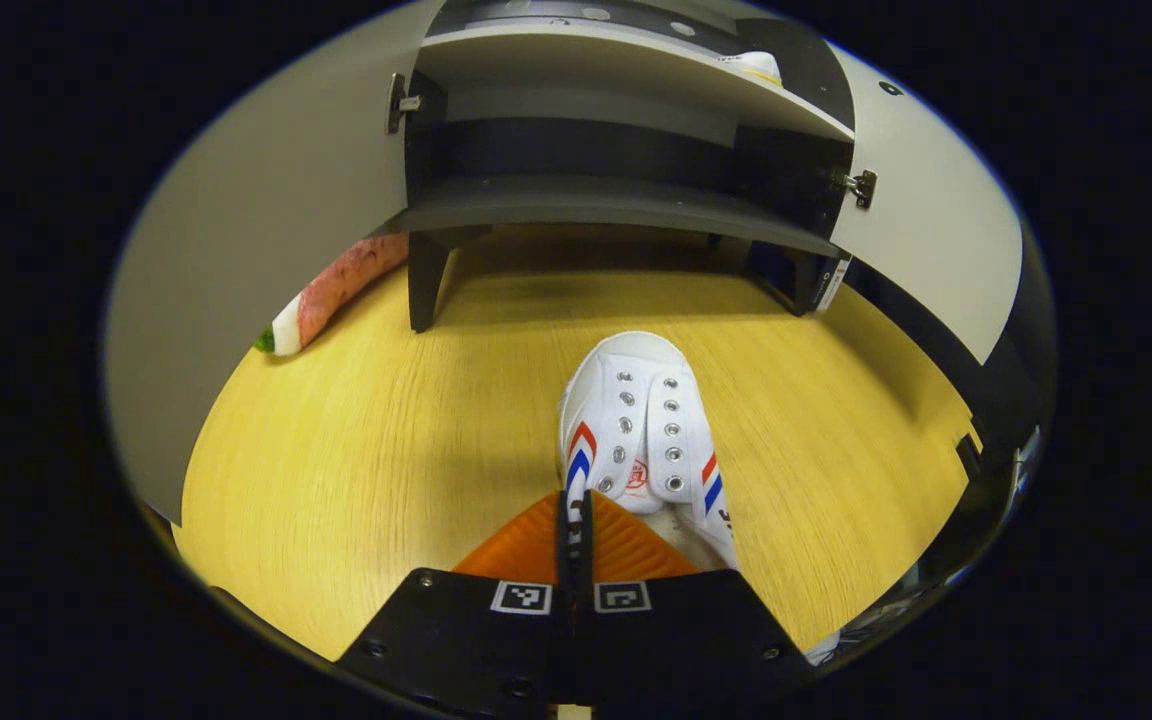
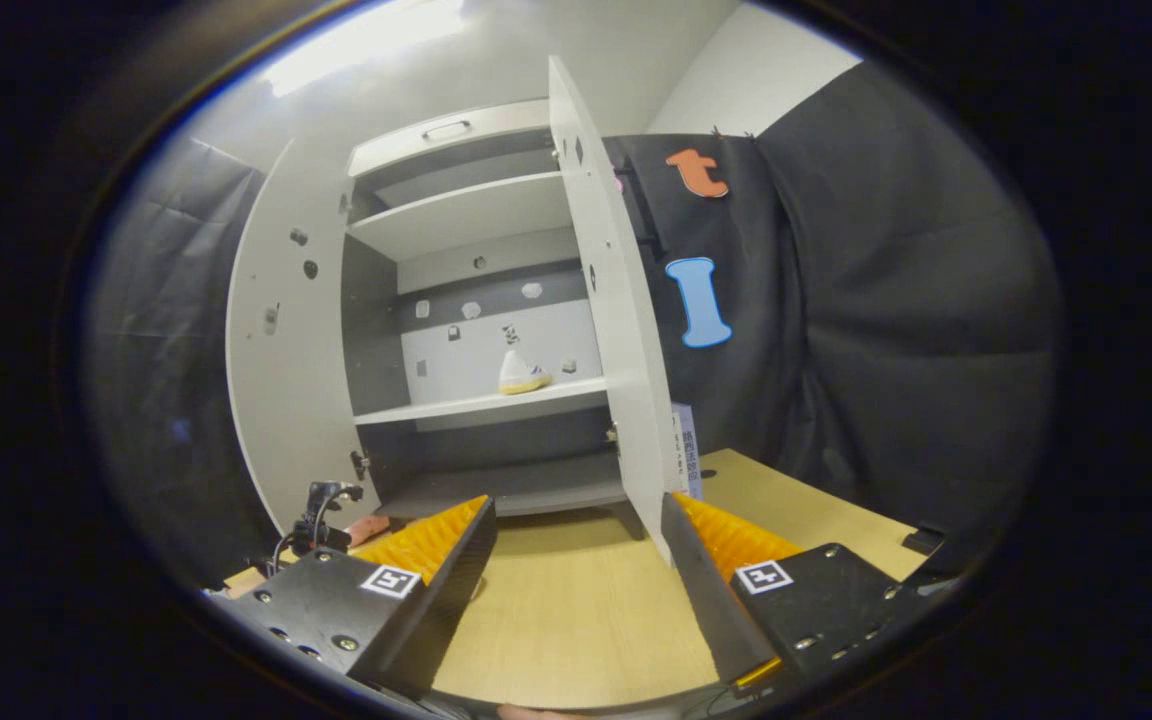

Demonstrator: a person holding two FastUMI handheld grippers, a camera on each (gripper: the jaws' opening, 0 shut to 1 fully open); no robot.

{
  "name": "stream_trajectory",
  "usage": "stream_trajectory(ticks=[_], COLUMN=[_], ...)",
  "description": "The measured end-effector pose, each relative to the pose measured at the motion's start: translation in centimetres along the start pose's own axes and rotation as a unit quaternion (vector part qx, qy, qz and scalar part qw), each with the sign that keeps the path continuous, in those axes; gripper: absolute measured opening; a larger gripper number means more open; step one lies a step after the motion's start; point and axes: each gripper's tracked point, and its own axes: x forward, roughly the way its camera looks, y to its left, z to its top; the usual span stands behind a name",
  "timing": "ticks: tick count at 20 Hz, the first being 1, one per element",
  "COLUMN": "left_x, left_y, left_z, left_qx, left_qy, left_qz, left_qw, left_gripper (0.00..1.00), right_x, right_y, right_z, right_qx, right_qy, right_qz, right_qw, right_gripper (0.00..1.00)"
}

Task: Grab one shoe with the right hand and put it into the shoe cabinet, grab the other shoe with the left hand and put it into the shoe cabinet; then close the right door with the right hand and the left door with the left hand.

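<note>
Left gripper: fingers drawn together, pinching the side wall of a white shoe beside its opening. The shoe, with metal eyelets and red-and-blue chevrons, rests on the wooden floor in front of the shoe cabinet, toe toward the cabinet's lowest shelf. Left of the cabinet's front leg, a pink object with a white and green end lies on the floor against the open left door. The right door is also swung open. A second white shoe sits on the shelf above, at the right end of the cabinet.

Right gripper: fingers spread wide apart, holding nothing, above bare wooden floor in front of the shoe cabinet. The cabinet's right door is seen edge-on, its lower corner just beyond the gripper's right-hand finger. The left door stands open as well. The shelved shoe stands on the cabinet's middle shelf, near the right door. Black cloth hangs right of the cabinet.
</note>
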Motion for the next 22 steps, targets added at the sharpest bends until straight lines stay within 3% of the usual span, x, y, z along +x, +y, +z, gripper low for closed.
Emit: stream_trajectory(ticks=[6, 15, 18, 22], left_x=[-4.9, -15.7, -18.4, -20.7], left_y=[-0.6, -4.4, -4.8, -5.2], left_z=[5.5, 15.8, 20.4, 26.3], left_qx=[0.006, -0.004, 0.01, 0.07], left_qy=[-0.098, -0.217, -0.257, -0.32], left_qz=[0.023, -0.006, -0.002, 0.041], left_qw=[0.995, 0.976, 0.966, 0.944], left_gripper=[0.01, 0.0, 0.0, 0.0], right_x=[0.1, -0.3, -0.5, -1.1], right_y=[0.0, 0.0, 0.1, 0.2], right_z=[0.0, 0.0, 0.3, 1.1], right_qx=[0.002, 0.003, 0.003, 0.005], right_qy=[0.003, 0.004, 0.001, -0.008], right_qz=[0.001, 0.001, 0.005, 0.011], right_qw=[1.0, 1.0, 1.0, 1.0], right_gripper=[0.98, 0.98, 0.98, 0.99])
